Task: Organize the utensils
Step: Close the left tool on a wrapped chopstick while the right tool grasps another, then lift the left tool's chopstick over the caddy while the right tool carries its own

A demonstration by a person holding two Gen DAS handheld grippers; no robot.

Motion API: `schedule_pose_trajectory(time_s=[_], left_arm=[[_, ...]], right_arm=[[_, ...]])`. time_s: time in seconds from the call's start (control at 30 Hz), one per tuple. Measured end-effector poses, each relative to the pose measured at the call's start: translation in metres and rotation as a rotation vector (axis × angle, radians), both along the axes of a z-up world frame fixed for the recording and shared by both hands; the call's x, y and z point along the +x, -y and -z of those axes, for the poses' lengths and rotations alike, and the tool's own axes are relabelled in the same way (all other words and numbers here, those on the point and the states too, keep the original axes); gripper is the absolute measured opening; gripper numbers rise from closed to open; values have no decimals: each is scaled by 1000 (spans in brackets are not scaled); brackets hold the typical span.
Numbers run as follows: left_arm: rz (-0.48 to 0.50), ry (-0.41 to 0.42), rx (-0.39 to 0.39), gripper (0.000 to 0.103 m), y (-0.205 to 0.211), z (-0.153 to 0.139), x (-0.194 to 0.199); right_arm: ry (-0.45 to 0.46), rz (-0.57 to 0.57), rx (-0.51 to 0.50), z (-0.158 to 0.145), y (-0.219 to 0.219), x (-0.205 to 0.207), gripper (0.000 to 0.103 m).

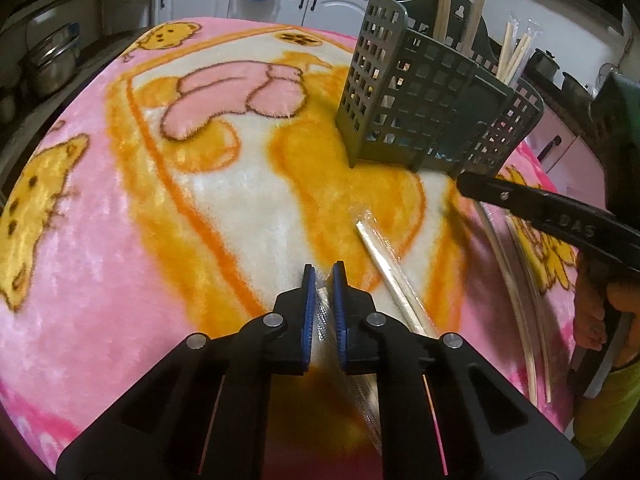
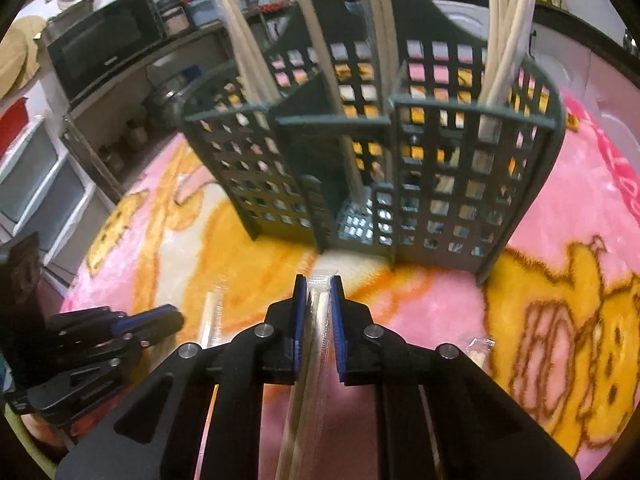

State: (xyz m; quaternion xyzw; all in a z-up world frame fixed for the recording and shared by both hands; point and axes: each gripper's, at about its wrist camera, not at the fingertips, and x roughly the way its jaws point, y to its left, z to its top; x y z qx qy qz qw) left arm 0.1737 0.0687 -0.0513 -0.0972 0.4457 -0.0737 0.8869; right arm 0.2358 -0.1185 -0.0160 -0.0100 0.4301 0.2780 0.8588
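Note:
A grey-green lattice utensil caddy [image 1: 432,96] [image 2: 372,148] stands on a pink and orange blanket and holds several wrapped chopstick pairs upright in its compartments. My left gripper [image 1: 323,276] is shut on a clear-wrapped chopstick pair [image 1: 325,320], low over the blanket, short of the caddy. Another wrapped pair [image 1: 390,268] lies just right of it. My right gripper [image 2: 319,284] is shut on a wrapped chopstick pair [image 2: 316,344], just in front of the caddy's base. The right gripper's black body [image 1: 540,208] shows at right in the left wrist view; the left gripper [image 2: 120,328] shows at lower left in the right wrist view.
More wrapped chopsticks [image 1: 520,300] lie on the blanket at the right, and one pair [image 2: 212,320] lies left of my right gripper. A small wrapped item [image 2: 478,346] lies at its right. Kitchen cabinets [image 1: 256,0], pots [image 1: 52,60] and a microwave [image 2: 104,48] surround the table.

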Motion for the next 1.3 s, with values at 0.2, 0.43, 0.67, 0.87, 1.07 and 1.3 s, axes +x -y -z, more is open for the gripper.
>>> schedule_pose_trajectory(time_s=[0.2,0.43,0.67,0.87,1.07,1.3], left_arm=[[22,46,-13,4,1,-19,-7],[56,147,-15,3,8,-59,-13],[95,234,-4,3,21,-93,-14],[121,296,-3,2,31,-119,-13],[140,364,2,2,40,-145,-11],[147,434,16,2,48,-172,-3]], right_arm=[[79,-47,52,-29,0,-19,12],[172,-69,90,-61,9,-40,11],[280,-76,115,-91,17,-59,11],[342,-62,134,-110,26,-67,11],[388,-40,157,-124,35,-71,11],[440,-10,178,-139,48,-73,11]])
